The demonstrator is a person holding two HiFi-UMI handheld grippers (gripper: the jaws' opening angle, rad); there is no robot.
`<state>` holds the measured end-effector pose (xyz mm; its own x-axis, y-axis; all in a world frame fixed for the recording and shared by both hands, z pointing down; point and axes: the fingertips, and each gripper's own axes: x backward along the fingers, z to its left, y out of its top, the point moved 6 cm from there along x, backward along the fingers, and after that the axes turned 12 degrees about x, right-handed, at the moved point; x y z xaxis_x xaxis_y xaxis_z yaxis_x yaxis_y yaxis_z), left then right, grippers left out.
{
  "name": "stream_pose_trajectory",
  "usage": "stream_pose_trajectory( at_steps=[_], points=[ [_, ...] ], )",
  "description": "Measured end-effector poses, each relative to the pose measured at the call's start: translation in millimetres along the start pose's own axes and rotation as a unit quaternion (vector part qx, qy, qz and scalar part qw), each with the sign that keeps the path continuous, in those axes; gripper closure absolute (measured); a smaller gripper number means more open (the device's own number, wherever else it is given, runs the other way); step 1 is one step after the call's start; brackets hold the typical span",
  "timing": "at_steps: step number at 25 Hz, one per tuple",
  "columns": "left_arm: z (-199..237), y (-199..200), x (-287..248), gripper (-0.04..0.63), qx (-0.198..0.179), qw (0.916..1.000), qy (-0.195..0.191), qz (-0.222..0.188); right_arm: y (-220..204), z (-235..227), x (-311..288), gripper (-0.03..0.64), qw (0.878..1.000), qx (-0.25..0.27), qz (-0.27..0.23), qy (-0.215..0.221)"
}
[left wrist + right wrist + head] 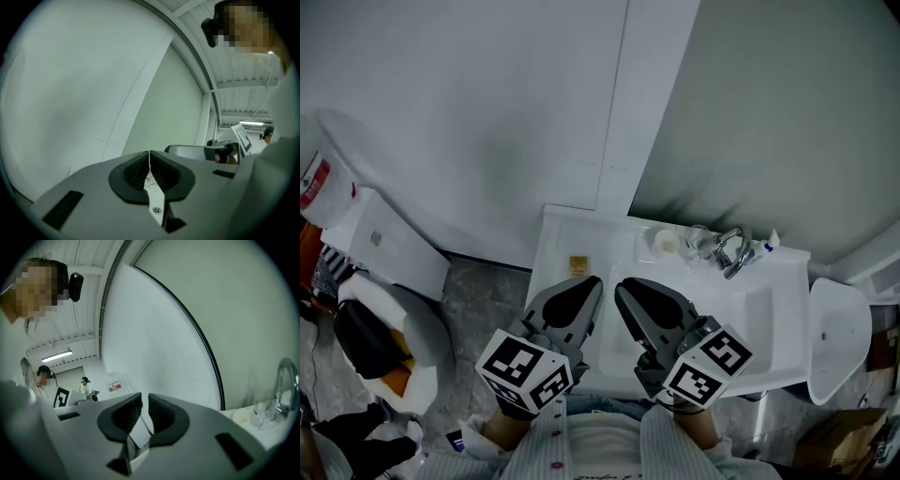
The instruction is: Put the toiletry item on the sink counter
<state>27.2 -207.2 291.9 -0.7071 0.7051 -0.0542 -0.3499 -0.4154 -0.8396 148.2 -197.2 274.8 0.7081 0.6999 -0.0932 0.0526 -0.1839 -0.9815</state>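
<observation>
Both grippers hang level in the lower middle of the head view, side by side over the near edge of the white sink counter (555,234), and neither carries anything. The left gripper (593,280) has its dark pads pressed flat together with only a thin seam between them and nothing caught there. The right gripper (620,284) stands a little apart, a narrow gap showing between its pads, and that gap is empty too. The likeliest toiletry item is the small yellow-brown packet (577,265), lying on the left part of the counter just above the left gripper's tips and apart from both. It is too small to make out what it is. To the right, around the faucet (732,250), sit a pale round dish (666,243) and a clear glass (700,242), and a toilet (386,246) stands at the left of the frame. With the packet resting on the counter and both grippers empty, the placing step looks done. The next move calls for little more than keeping the grippers clear of the counter without knocking the packet.
</observation>
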Motion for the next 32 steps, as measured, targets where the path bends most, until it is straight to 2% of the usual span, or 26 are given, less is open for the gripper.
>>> stream_pose_trajectory(
  at_steps=[8,21,32],
  points=[
    [-8.9,10.9,6.0,0.574,-0.018,0.9998,-0.009,-0.009,4.9,2.2,-2.0,0.604,1.000,0.019,-0.007,0.004],
    [-17.6,13.2,3.0,0.574,-0.036,0.9991,-0.022,0.001,2.9,0.5,-3.4,0.606,0.999,0.034,0.008,0.000],
    [-13.3,11.4,2.8,0.574,-0.038,0.9992,-0.014,0.008,3.3,0.1,-3.4,0.607,0.999,0.036,0.010,-0.003]
  ],
)
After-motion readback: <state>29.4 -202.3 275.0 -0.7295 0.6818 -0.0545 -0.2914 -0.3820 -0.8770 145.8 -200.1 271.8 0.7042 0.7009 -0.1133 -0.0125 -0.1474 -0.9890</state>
